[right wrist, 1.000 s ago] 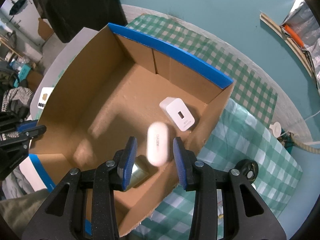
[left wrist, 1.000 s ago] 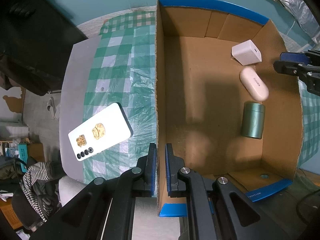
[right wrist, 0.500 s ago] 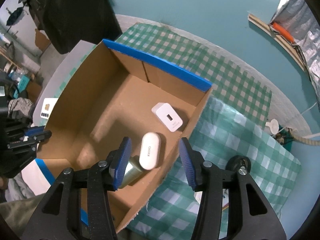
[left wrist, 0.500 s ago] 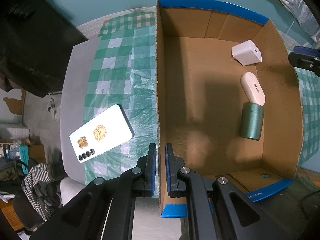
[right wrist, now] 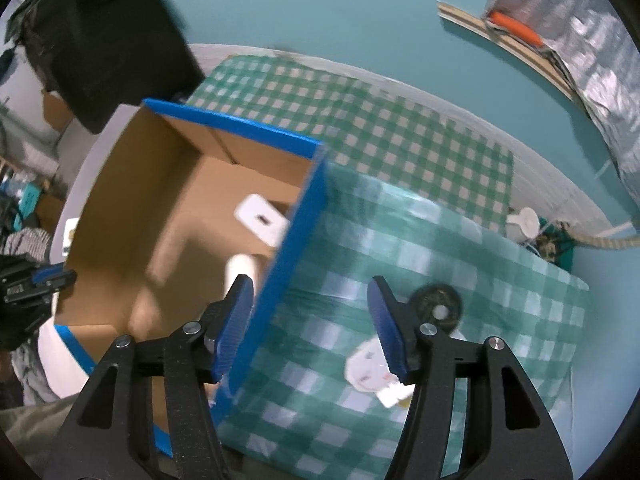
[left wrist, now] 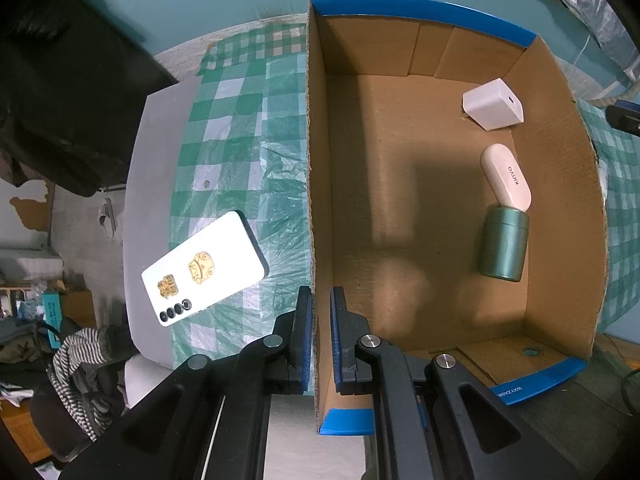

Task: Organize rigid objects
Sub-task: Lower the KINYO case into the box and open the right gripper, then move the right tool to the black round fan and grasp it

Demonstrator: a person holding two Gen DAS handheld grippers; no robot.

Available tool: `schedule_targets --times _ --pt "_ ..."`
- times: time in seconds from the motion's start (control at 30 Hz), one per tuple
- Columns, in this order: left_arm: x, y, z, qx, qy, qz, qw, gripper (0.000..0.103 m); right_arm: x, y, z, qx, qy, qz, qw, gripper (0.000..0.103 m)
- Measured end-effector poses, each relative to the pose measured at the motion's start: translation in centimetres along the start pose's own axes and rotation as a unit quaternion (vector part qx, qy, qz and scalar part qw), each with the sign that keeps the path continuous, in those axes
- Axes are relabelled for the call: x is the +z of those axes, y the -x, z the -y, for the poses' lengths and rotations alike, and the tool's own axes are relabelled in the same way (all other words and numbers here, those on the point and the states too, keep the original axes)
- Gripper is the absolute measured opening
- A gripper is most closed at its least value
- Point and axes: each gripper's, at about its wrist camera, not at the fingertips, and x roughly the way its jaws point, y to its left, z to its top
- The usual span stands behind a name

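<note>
An open cardboard box [left wrist: 400,208] with blue-taped edges holds a white charger cube [left wrist: 493,105], a white oval earbud case [left wrist: 507,176] and a green cylinder [left wrist: 503,243]. My left gripper [left wrist: 318,332] is shut on the box's left wall. My right gripper [right wrist: 312,320] is open and empty above the box's right wall [right wrist: 288,248]. A black disc [right wrist: 438,305] and a white plug-like object [right wrist: 372,368] lie on the checked cloth by the right finger. A white phone [left wrist: 204,268] lies face down left of the box.
The green checked cloth [right wrist: 400,184] covers a grey table [left wrist: 152,184]. A black bag [left wrist: 60,80] stands at the back left. A white round thing and a rope [right wrist: 532,224] lie at the table's right edge. Clutter fills the floor at left.
My right gripper let go of the earbud case, which now lies in the box against the green cylinder. The gripper opened wide and moved right, out over the box wall. The left gripper stayed.
</note>
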Motion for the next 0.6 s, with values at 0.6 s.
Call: schedule_targets --times 0.6 --pt "0.2 -0.2 0.2 0.012 0.010 -0.012 0.9998 0.008 -1.8 -4.3 9.9 -0.037 -0.063 -0.058 0.996 0.067"
